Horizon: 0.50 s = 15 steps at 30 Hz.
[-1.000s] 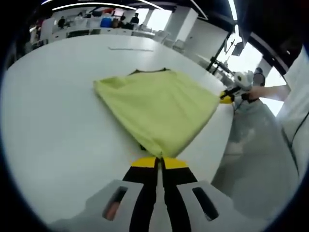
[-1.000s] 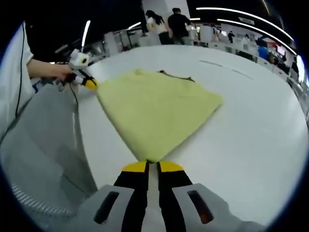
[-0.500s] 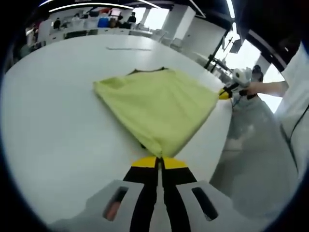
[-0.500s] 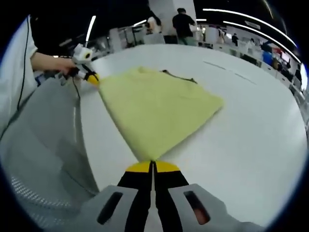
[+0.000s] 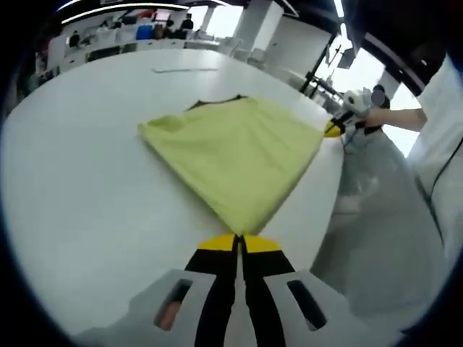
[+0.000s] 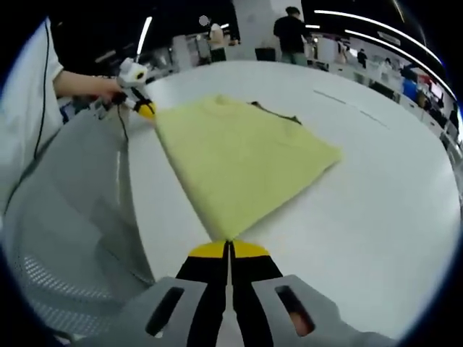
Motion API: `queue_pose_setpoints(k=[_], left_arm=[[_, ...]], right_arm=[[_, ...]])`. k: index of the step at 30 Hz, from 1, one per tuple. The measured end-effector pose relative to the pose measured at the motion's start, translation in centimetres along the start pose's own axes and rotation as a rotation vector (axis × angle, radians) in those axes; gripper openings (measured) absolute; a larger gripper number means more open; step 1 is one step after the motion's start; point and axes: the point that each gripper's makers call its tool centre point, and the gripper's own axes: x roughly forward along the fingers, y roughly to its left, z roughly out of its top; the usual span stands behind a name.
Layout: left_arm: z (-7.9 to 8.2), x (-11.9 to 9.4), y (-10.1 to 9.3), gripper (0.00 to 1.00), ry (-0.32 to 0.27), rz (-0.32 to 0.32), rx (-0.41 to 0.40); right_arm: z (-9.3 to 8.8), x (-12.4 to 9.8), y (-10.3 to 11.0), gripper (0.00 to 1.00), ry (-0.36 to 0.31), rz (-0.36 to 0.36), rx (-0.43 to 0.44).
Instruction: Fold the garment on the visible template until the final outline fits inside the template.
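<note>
Yellow-green folded cloth garment (image 5: 235,155) is pinched at adjacent corners by left gripper (image 5: 240,242) and right gripper (image 6: 230,248), so uneven pulling could skew it across the white round table (image 5: 79,181).

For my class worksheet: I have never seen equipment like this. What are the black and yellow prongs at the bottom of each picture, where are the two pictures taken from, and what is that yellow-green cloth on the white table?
No robot here: a person holds a two-jaw hand tool in each hand, and a fisheye camera rides on each tool, looking along its jaws. The left gripper view shows the left gripper, jaws closed on one corner of a yellow-green garment. The right gripper view shows the right gripper, closed on another corner. Each tool also appears in the other picture, held in the person's hand. The garment lies folded on a large white table, with a dark edge peeking out at its far side; the pinched corners are near the table's edge.
</note>
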Motion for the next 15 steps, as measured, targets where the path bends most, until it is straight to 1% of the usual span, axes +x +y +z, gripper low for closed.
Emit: queue_pose_setpoints(k=[9, 15], left_arm=[[-0.7, 0.4, 0.2, 0.00, 0.020, -0.004, -0.016], [-0.6, 0.3, 0.1, 0.00, 0.020, -0.007, -0.026]], right_arm=[[-0.7, 0.4, 0.1, 0.01, 0.016, -0.002, 0.009], [-1.1, 0.5, -0.1, 0.01, 0.020, -0.004, 0.014]])
